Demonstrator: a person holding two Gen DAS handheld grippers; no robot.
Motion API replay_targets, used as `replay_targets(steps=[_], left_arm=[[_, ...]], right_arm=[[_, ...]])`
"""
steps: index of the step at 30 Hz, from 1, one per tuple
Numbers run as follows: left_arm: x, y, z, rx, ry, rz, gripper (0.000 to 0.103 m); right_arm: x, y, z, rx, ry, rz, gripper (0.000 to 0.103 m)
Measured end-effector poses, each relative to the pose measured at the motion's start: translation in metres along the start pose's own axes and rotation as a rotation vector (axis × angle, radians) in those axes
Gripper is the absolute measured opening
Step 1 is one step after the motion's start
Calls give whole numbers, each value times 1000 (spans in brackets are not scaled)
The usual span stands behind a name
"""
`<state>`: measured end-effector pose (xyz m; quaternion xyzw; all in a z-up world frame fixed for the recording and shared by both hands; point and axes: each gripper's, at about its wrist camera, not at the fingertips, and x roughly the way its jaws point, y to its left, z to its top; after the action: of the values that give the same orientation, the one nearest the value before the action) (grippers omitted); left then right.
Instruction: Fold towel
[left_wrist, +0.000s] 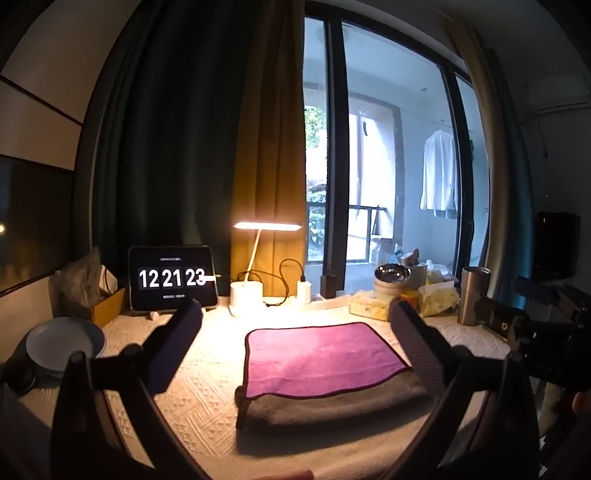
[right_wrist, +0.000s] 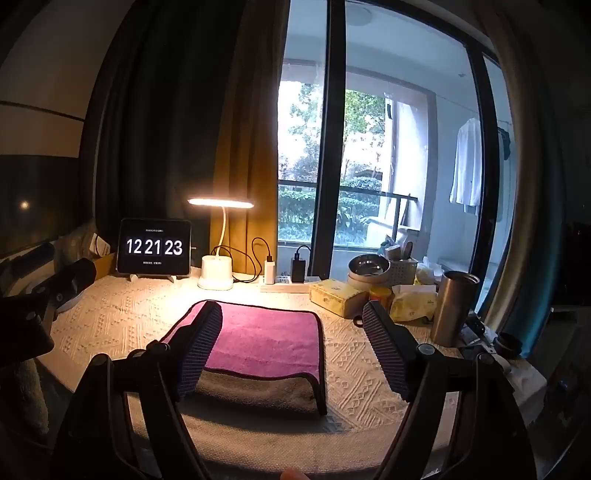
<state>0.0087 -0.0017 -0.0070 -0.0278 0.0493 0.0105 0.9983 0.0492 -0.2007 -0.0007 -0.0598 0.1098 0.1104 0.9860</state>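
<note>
A folded towel (left_wrist: 325, 363), purple on top with a grey layer showing along its near edge, lies flat on the cream textured table cover. It also shows in the right wrist view (right_wrist: 266, 343). My left gripper (left_wrist: 295, 325) is open and empty, held above and before the towel, its fingers to either side of it. My right gripper (right_wrist: 291, 325) is open and empty, its left finger (right_wrist: 201, 343) over the towel's left part. Neither touches the towel.
At the back stand a tablet clock (left_wrist: 171, 277), a lit desk lamp (left_wrist: 246, 291), chargers, a tissue box (right_wrist: 334, 295), a steel bowl (right_wrist: 368, 266) and a metal tumbler (right_wrist: 452, 306). A plate (left_wrist: 64, 341) sits at the left. The right gripper shows at the right edge (left_wrist: 535, 332).
</note>
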Motion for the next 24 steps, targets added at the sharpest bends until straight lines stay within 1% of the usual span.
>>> replay_targets(steps=[24], left_arm=[[3,4,-1,-18,26,9,103]], right_arm=[[1,5,-2,-6,2,22,81]])
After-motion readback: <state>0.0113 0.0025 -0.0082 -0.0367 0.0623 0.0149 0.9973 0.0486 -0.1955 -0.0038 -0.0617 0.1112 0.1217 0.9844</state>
